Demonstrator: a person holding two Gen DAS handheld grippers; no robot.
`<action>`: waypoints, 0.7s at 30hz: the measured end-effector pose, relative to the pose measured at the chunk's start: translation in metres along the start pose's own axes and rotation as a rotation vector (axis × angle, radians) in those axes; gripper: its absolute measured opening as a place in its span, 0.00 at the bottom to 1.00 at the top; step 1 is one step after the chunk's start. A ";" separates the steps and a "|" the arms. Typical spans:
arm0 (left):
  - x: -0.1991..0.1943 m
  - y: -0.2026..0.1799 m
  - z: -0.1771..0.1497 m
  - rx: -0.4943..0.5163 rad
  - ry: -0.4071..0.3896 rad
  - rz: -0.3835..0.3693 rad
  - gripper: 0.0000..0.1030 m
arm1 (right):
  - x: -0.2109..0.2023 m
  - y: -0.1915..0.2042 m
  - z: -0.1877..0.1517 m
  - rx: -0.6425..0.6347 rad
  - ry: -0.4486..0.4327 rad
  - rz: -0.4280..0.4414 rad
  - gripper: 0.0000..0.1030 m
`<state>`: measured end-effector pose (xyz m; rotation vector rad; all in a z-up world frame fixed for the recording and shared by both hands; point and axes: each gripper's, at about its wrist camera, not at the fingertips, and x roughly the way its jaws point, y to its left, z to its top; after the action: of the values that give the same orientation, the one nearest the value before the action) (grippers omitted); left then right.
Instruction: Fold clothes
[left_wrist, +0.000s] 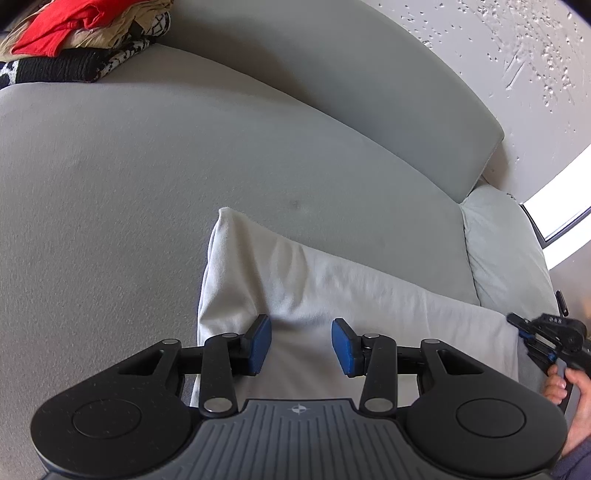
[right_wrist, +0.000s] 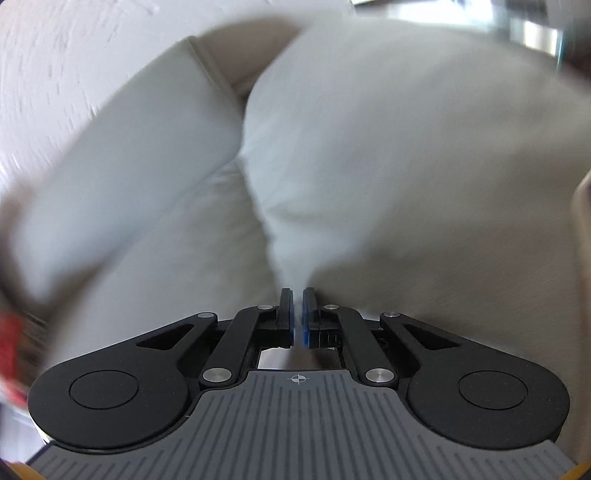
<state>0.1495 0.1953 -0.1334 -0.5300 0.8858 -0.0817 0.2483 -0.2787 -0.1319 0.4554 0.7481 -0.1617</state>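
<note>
A white garment (left_wrist: 332, 280) lies spread on the grey sofa seat (left_wrist: 129, 184). My left gripper (left_wrist: 301, 343) hovers over its near part, jaws open, blue pads (left_wrist: 260, 343) standing apart with flat cloth below them. A raised crease runs up from beside the left pad. At the right edge a hand (left_wrist: 569, 387) holds my right gripper (left_wrist: 517, 323) at the garment's far end. In the blurred right wrist view, the right gripper (right_wrist: 297, 299) is shut on a pinched fold of the white garment (right_wrist: 369, 147), which rises from the pads.
A pile of clothes (left_wrist: 74, 37), red, beige and black-and-white, sits at the seat's far left corner. The sofa backrest (left_wrist: 332, 74) runs along the textured wall (left_wrist: 517, 55). A pale cushion (left_wrist: 506, 243) lies at the right end. A red blur (right_wrist: 9, 339) shows at the left edge.
</note>
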 end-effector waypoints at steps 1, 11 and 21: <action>0.000 0.000 0.000 0.001 0.000 0.001 0.39 | -0.002 0.004 -0.002 -0.045 -0.021 -0.049 0.00; -0.006 -0.004 -0.002 0.008 -0.039 0.005 0.33 | -0.020 -0.001 -0.006 0.010 -0.007 0.130 0.15; 0.001 -0.016 0.004 0.126 -0.195 0.357 0.31 | 0.012 0.000 -0.032 -0.088 0.046 -0.085 0.00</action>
<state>0.1554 0.1830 -0.1244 -0.2508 0.7671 0.2344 0.2368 -0.2638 -0.1606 0.3445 0.8170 -0.1977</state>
